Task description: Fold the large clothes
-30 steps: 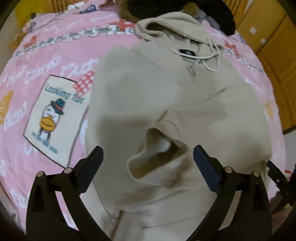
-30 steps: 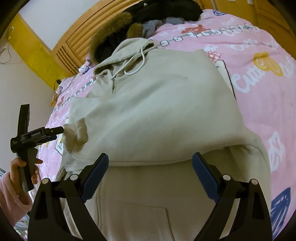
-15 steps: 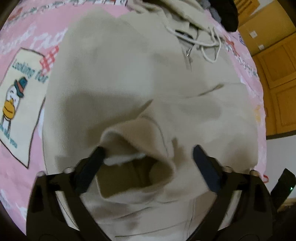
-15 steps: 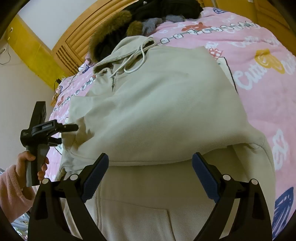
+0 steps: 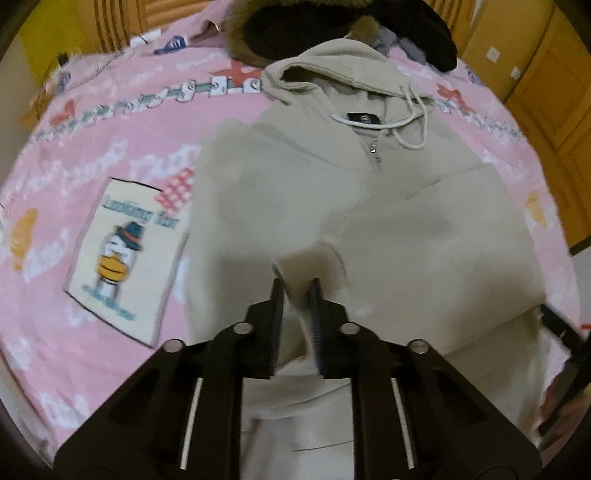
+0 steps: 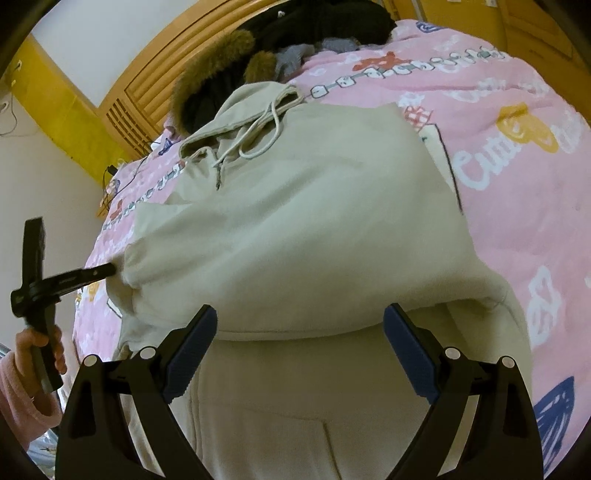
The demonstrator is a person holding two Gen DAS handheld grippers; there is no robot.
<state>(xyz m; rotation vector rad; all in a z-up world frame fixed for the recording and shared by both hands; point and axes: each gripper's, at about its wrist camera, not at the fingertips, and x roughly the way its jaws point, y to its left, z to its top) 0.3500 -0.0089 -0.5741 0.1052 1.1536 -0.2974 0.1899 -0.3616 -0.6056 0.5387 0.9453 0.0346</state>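
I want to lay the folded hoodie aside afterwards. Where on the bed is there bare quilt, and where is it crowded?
Bare pink quilt lies beside the hoodie, around the duck print. More bare quilt flanks its other side. Crowded: the head of the bed, where the fur-trimmed black coat is piled against the hood.

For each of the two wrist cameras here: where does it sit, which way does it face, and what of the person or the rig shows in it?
Left wrist: on the left gripper, facing up the beige hoodie toward its hood; its fingers are shut on the sleeve cuff.
Right wrist: on the right gripper, open above the hoodie's lower body, facing the hood; at left, the person's left hand holding the left gripper.
Shared: hoodie, pink bedspread, fur-trimmed black coat.
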